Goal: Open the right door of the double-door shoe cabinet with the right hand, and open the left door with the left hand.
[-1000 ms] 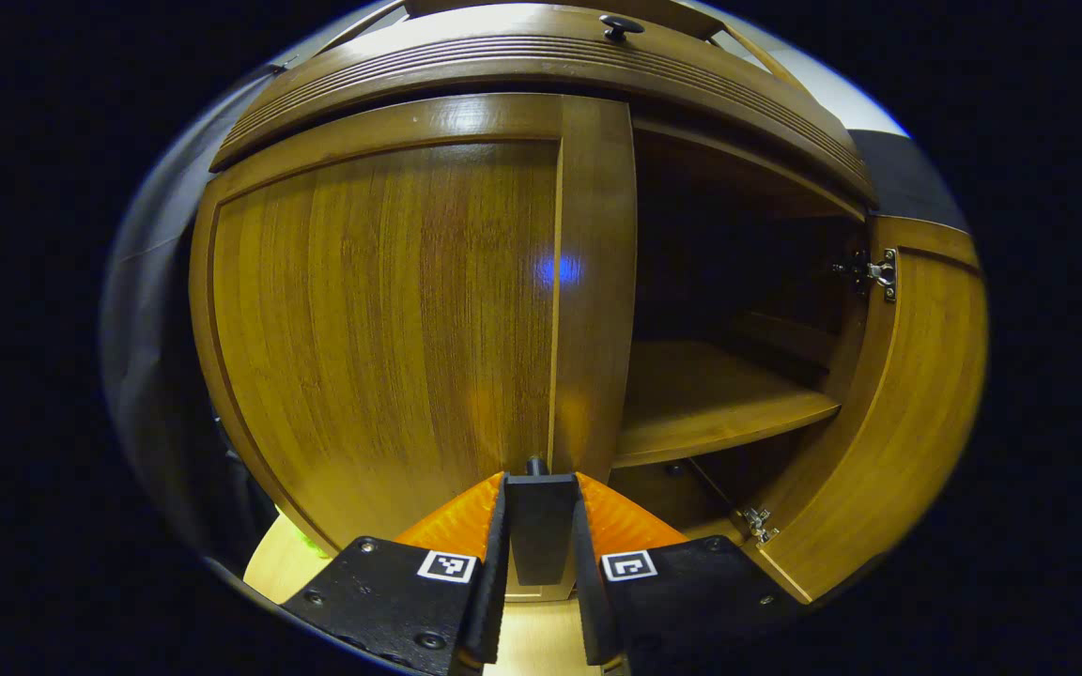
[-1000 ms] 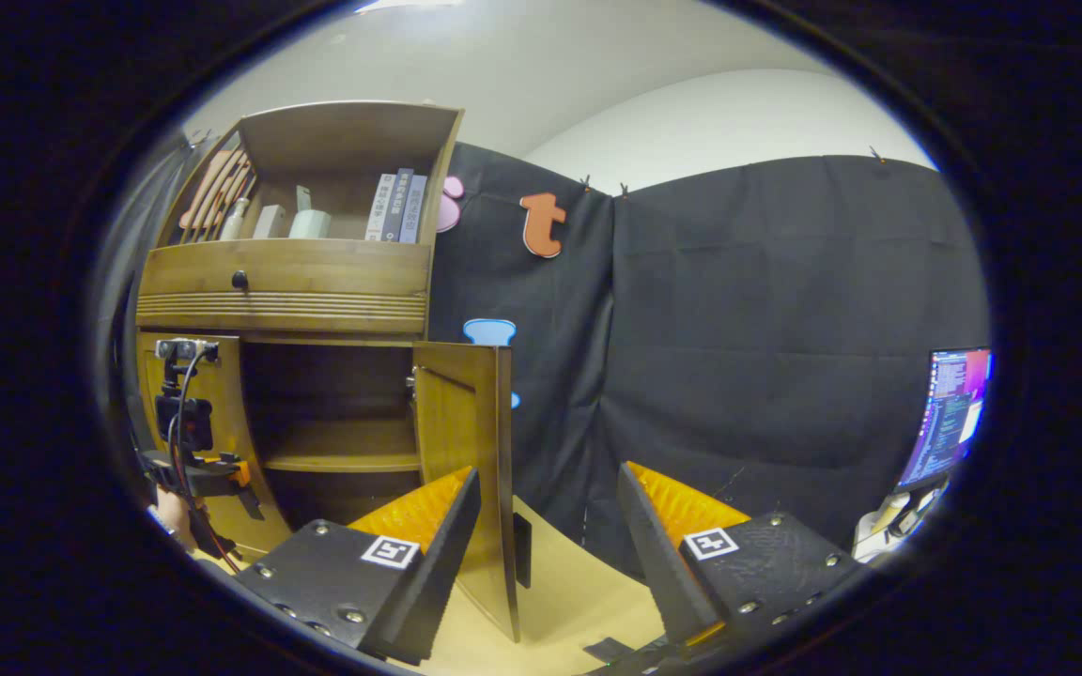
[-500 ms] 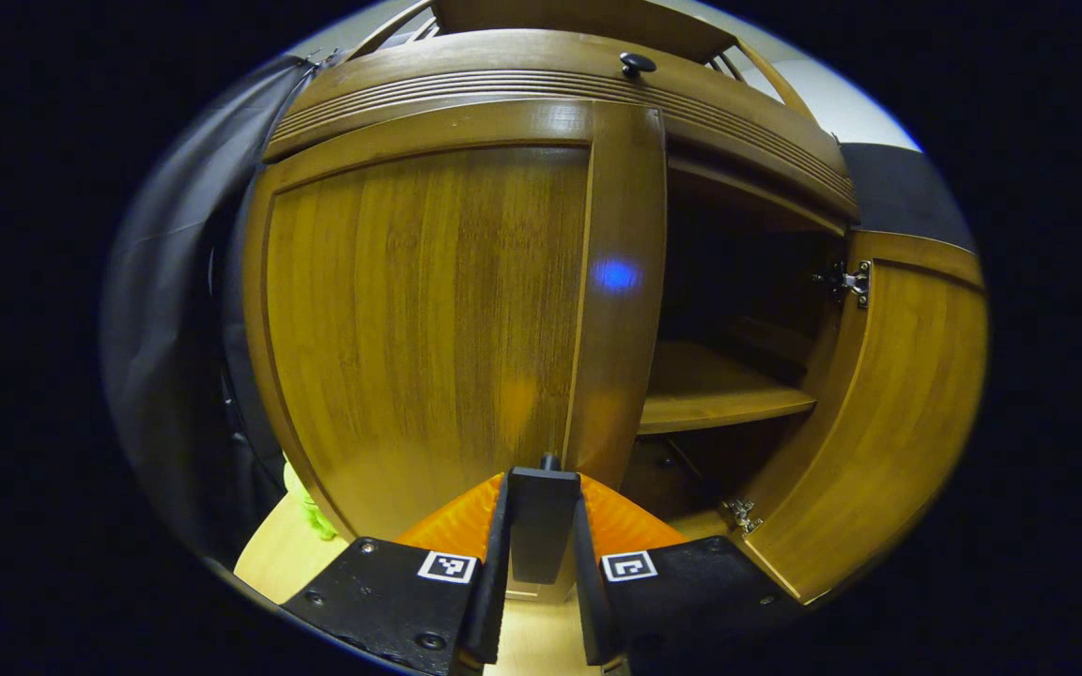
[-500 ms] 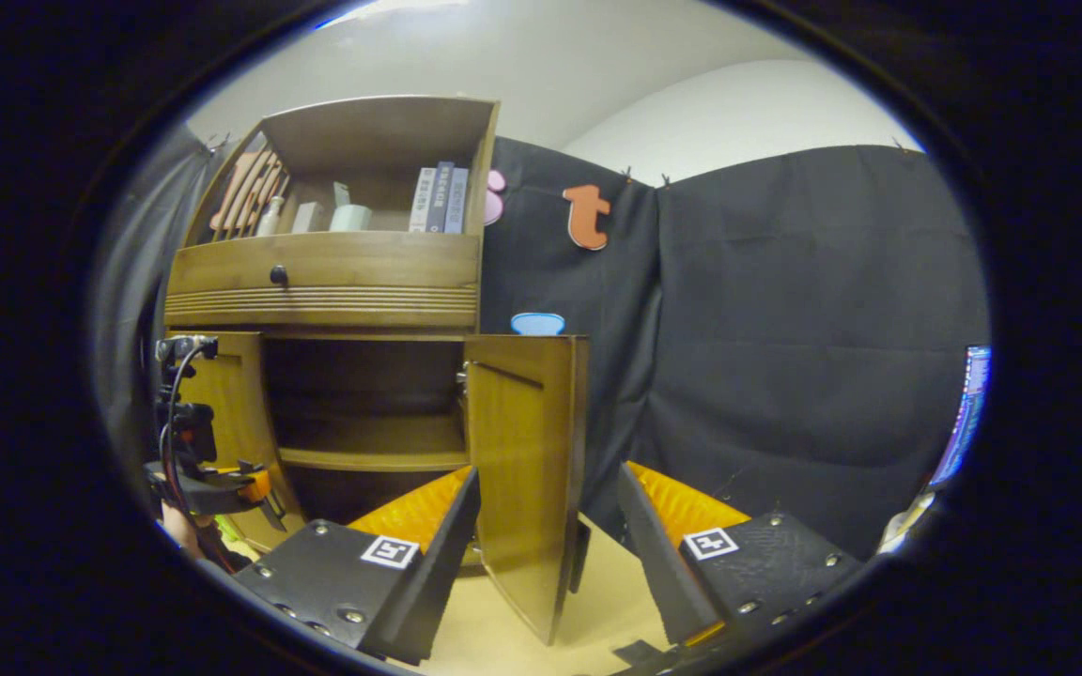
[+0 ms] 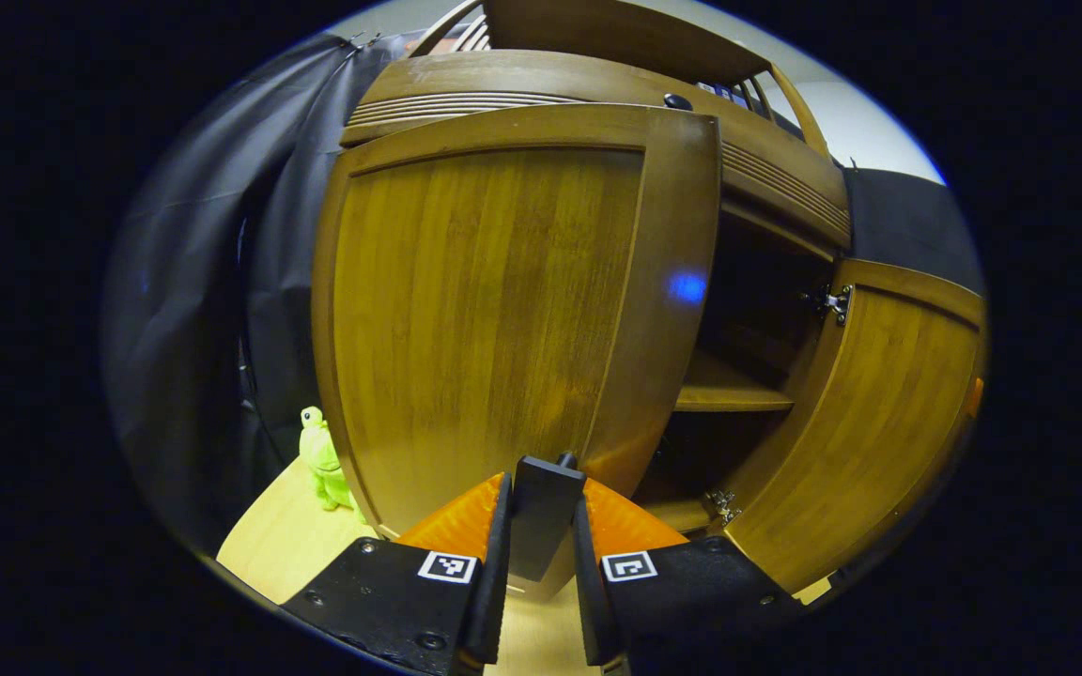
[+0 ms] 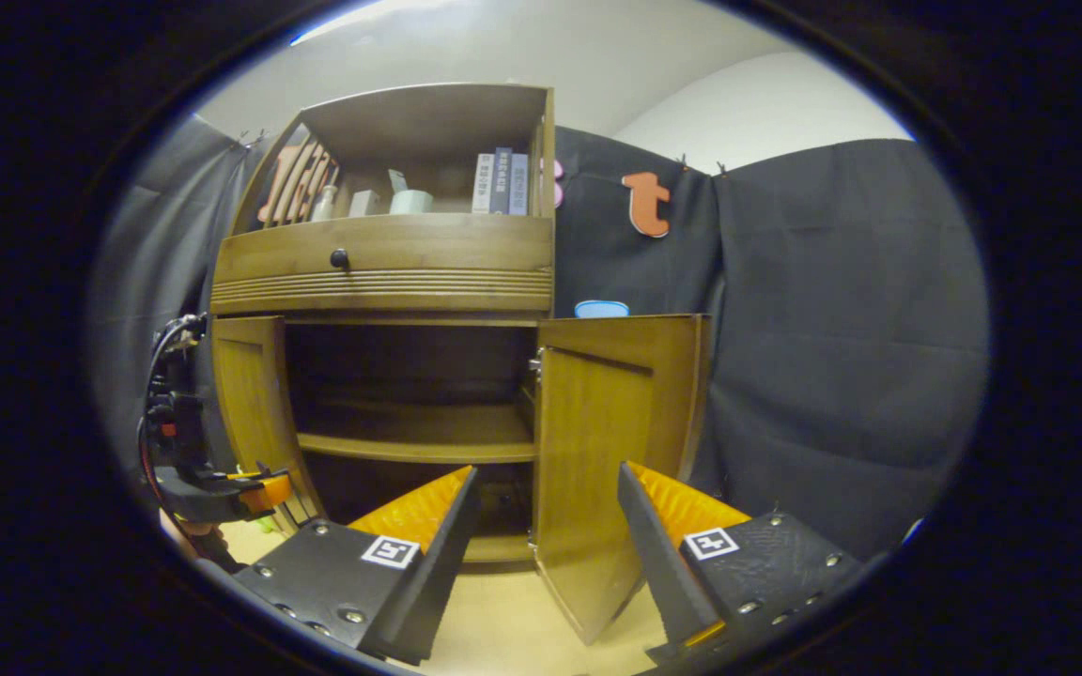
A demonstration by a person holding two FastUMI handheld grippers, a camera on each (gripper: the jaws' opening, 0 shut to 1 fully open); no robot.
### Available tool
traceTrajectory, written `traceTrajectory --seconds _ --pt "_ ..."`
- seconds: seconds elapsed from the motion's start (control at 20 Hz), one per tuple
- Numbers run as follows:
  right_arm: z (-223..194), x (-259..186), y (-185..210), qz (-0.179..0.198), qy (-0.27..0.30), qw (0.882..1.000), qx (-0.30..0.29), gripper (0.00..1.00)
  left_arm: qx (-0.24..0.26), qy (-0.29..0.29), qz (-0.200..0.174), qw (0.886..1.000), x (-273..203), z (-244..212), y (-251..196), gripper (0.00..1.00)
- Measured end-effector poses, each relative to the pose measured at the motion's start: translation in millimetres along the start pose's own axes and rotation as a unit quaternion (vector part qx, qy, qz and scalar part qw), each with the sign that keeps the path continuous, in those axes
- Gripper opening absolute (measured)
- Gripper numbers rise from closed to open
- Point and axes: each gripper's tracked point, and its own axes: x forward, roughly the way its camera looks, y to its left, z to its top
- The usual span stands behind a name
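My left gripper (image 5: 541, 526) is clamped on the dark handle (image 5: 541, 512) of the left door (image 5: 494, 310), both fingers pressing its sides. That door stands swung partly out from the shoe cabinet (image 6: 381, 272). My right gripper (image 6: 546, 554) hangs wide open, holding nothing, in front of the right door (image 6: 611, 441), which stands swung fully out. Between the doors I see the inner shelf (image 6: 409, 446). A green plush toy (image 5: 323, 460) sits on the floor beside the left door. Books (image 6: 501, 183) stand on the top shelf.
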Motion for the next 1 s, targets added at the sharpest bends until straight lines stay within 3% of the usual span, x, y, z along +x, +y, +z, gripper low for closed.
traceTrajectory --seconds 0.5,0.8,0.85,0.9,1.0 --pt "2 33 88 0.115 0.001 0.993 -0.009 0.87 -0.021 -0.003 -0.011 1.000 -46 -7 25 0.35" --pt "-8 42 136 0.175 0.014 0.985 0.002 0.87 -0.059 -0.004 0.010 0.998 -74 -13 54 0.34" --pt "-9 43 143 0.183 0.017 0.983 0.004 0.80 -0.067 -0.003 0.013 0.998 -79 -14 59 0.34" --pt "-11 42 149 0.191 0.019 0.981 0.006 0.87 -0.075 -0.003 0.018 0.997 -83 -14 65 0.34" --pt "-14 42 161 0.205 0.023 0.978 0.006 0.87 -0.087 -0.005 0.030 0.996 -89 -16 77 0.36"
